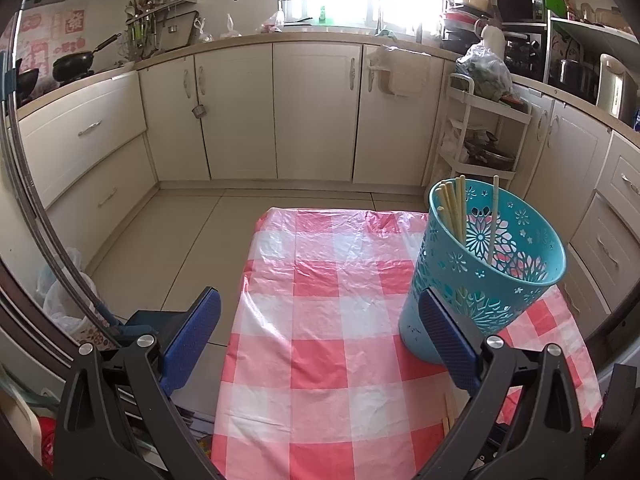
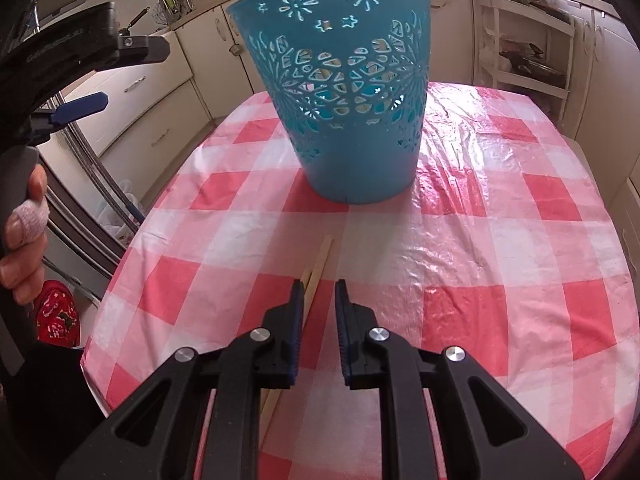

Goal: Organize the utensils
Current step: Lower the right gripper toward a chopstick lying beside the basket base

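1. Two chopsticks [image 2: 316, 272] lay loose on the checked tablecloth [image 2: 480, 240] at lower centre of the right wrist view, running from just below the basket's base down under the gripper body.
2. Right gripper [image 2: 318, 292] sat low over them, jaws parted by a narrow gap. The sticks passed beside the inner face of the left finger [image 2: 297, 300]; whether it touched them could not be told. Nothing was clamped.
3. Blue basket [image 2: 340, 80] stood upright at upper centre of that view, beyond the fingertips, apart from the loose pair.
4. Left gripper [image 1: 320, 320] filled the lower part of the left wrist view, jaws spread wide, holding nothing. Its right finger [image 1: 448, 340] overlapped the basket's lower wall; contact could not be told.
5. Basket [image 1: 480, 272], right of centre in the left view, held several chopsticks [image 1: 452, 208] bunched against the far-left rim and one more [image 1: 493, 220] leaning alone toward the middle.
6. One stick end [image 1: 446, 424] showed at lower right of the left view, beside the right finger's arm.
7. Person's hand [image 2: 20, 232], one finger bandaged, showed at the left edge of the right view, gripping the other tool's handle.
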### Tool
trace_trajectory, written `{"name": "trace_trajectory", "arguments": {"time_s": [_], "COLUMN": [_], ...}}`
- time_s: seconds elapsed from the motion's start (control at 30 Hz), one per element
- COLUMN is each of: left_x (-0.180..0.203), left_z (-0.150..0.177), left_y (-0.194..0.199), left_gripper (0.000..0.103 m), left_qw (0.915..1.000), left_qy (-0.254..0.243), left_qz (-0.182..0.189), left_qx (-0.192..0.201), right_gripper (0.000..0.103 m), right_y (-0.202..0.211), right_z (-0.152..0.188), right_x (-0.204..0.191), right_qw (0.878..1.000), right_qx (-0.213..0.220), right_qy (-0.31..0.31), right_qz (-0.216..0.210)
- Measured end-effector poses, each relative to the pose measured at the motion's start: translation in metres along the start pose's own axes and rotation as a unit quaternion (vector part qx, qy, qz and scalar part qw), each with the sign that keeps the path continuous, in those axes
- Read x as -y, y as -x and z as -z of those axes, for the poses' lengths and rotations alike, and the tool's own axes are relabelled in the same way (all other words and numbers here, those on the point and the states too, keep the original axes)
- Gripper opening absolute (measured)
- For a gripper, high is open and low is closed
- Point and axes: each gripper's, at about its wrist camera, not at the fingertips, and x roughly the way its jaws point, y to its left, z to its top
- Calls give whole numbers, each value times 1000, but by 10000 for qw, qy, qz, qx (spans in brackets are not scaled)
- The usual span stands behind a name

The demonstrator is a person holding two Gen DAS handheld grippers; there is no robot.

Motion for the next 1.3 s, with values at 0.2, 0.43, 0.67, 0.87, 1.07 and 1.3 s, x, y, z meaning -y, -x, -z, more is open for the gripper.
{"name": "trace_trajectory", "arguments": {"time_s": [0.2, 0.43, 0.67, 0.87, 1.07, 1.3], "left_x": [1, 2, 5, 5, 6, 7], "left_z": [0, 2, 4, 5, 6, 6], "left_y": [-1, -3, -6, -7, -8, -10], "left_gripper": [95, 95, 95, 95, 95, 95], "left_qw": [10000, 9999, 9998, 9997, 9996, 9994], "left_qy": [-44, -87, -159, -163, -199, -213], "left_qz": [15, 17, 14, 18, 27, 42], "left_qx": [-39, -97, -156, -178, -211, -255], "right_gripper": [17, 17, 15, 15, 15, 14], "right_y": [-16, -27, -26, -22, -19, -18], "right_z": [-14, -11, -10, -8, -10, -13], "right_x": [-7, -10, -12, -4, 12, 31], "right_qw": [9999, 9991, 9981, 9966, 9979, 9993], "right_qx": [-80, -211, -212, -236, -315, -350], "right_qy": [111, 281, 508, 734, 564, 85], "right_qz": [102, 219, 271, 272, 94, -122]}}
